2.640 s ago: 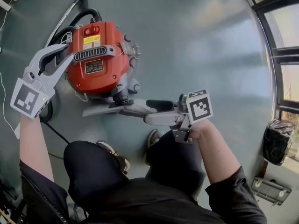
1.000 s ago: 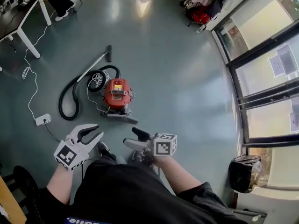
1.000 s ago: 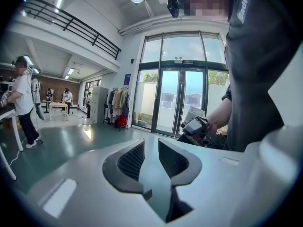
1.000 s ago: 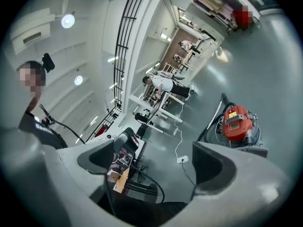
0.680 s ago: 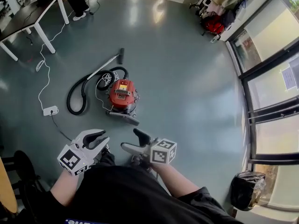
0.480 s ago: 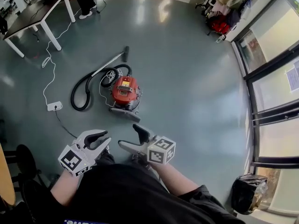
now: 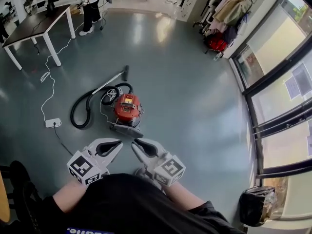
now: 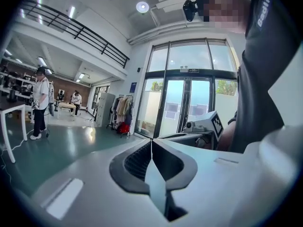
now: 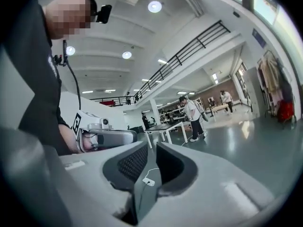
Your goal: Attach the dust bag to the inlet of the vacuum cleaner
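Vacuum cleaner [image 7: 127, 107], red and round-bodied, sits on the grey-green floor [image 7: 195, 91], well apart from you at about twelve o'clock from your two grippers in the head view. A grey flat piece [image 7: 126, 129] lies against its six o'clock side; at this size you cannot tell whether that is the dust bag. The black hose [image 7: 78, 113] loops out at nine o'clock of the body, and the wand [image 7: 105, 79] runs off toward eleven o'clock. A white power strip [image 7: 51, 123] lies just beyond the hose at eight o'clock.

Your left gripper [image 7: 118, 143] is held level in front of your body. Its jaws are pressed together, the pads meeting in one line with nothing between them. Your right gripper [image 7: 134, 143] is just beside it at three o'clock, the two tips near each other. Its jaws are closing with a narrow gap left, and only floor shows through that gap. Neither gripper touches the vacuum cleaner.

Farther off, a table [image 7: 34, 26] stands at ten o'clock with a person [image 7: 92, 4] near it, a clothes rack [image 7: 226, 13] at one o'clock, and a black bin bag [image 7: 256, 204] at four o'clock.
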`<move>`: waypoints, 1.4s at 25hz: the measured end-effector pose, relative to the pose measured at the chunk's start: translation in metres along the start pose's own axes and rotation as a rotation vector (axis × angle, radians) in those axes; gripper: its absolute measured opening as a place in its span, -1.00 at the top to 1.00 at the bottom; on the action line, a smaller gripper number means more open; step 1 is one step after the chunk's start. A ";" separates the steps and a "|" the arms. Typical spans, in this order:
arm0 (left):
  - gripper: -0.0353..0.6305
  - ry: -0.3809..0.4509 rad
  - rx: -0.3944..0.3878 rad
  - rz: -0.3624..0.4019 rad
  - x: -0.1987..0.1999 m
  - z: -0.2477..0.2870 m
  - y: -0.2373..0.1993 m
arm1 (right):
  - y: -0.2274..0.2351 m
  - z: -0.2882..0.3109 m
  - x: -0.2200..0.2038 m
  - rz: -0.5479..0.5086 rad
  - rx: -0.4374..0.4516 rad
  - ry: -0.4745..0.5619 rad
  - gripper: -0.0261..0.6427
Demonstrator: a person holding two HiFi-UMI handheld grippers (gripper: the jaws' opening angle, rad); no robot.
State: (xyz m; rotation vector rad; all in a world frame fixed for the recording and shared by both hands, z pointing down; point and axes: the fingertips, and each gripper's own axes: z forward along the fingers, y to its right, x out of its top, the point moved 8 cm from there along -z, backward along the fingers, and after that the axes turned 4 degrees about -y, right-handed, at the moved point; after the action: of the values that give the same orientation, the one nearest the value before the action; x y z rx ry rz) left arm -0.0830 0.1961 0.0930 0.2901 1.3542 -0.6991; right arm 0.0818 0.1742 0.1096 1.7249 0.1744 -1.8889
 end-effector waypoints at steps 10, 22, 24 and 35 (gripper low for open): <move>0.84 -0.032 -0.088 0.052 -0.004 -0.024 0.015 | -0.067 -0.001 0.024 -0.219 -0.045 0.090 0.96; 0.84 -0.078 -0.092 0.067 -0.016 -0.030 0.026 | -0.075 0.002 0.012 -0.197 -0.012 0.082 0.96; 0.84 -0.076 -0.082 0.062 -0.016 -0.032 0.026 | -0.076 0.003 0.011 -0.193 -0.003 0.077 0.96; 0.84 -0.081 -0.066 0.077 -0.017 -0.028 0.031 | -0.072 0.001 0.008 -0.197 0.020 0.061 0.96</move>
State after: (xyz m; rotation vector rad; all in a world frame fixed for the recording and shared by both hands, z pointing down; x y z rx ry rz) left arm -0.0869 0.2408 0.0968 0.2580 1.2800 -0.5948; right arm 0.0463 0.2308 0.0822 1.8373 0.3619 -1.9828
